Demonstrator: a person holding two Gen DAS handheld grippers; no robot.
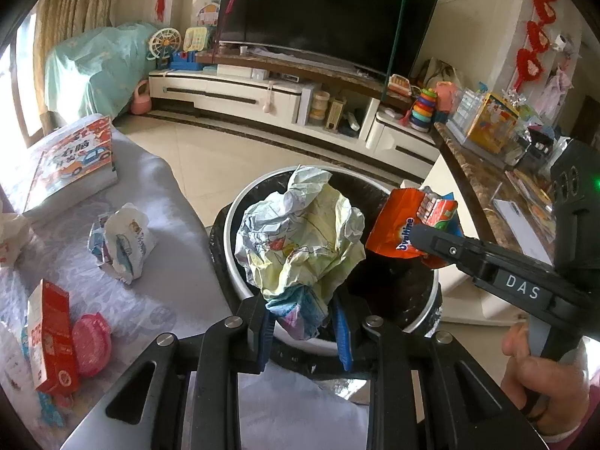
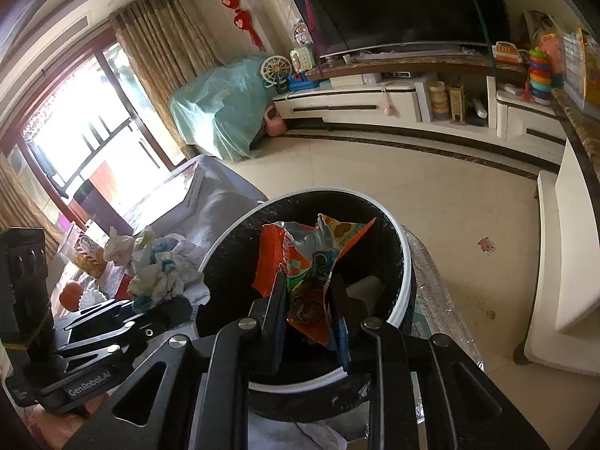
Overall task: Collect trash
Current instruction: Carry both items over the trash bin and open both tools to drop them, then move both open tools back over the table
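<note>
My left gripper [image 1: 304,322] is shut on a crumpled pale-yellow and white wrapper [image 1: 300,240], held over the left rim of a round white bin with a black liner [image 1: 397,292]. My right gripper [image 2: 308,318] is shut on an orange snack bag [image 2: 300,266] above the bin's [image 2: 403,262] dark opening. In the left wrist view the right gripper [image 1: 423,238] reaches in from the right with the orange bag [image 1: 397,225]. The right wrist view shows the left gripper [image 2: 157,307] at left with its crumpled wrapper [image 2: 165,266].
On the grey-covered table [image 1: 180,255] lie a crumpled white wrapper [image 1: 123,243], a red carton [image 1: 52,333], a pink round lid [image 1: 92,343] and a printed box [image 1: 75,157]. A TV stand [image 1: 262,93] and cluttered counter [image 1: 487,157] stand beyond. A sticker [image 2: 486,244] lies on the floor.
</note>
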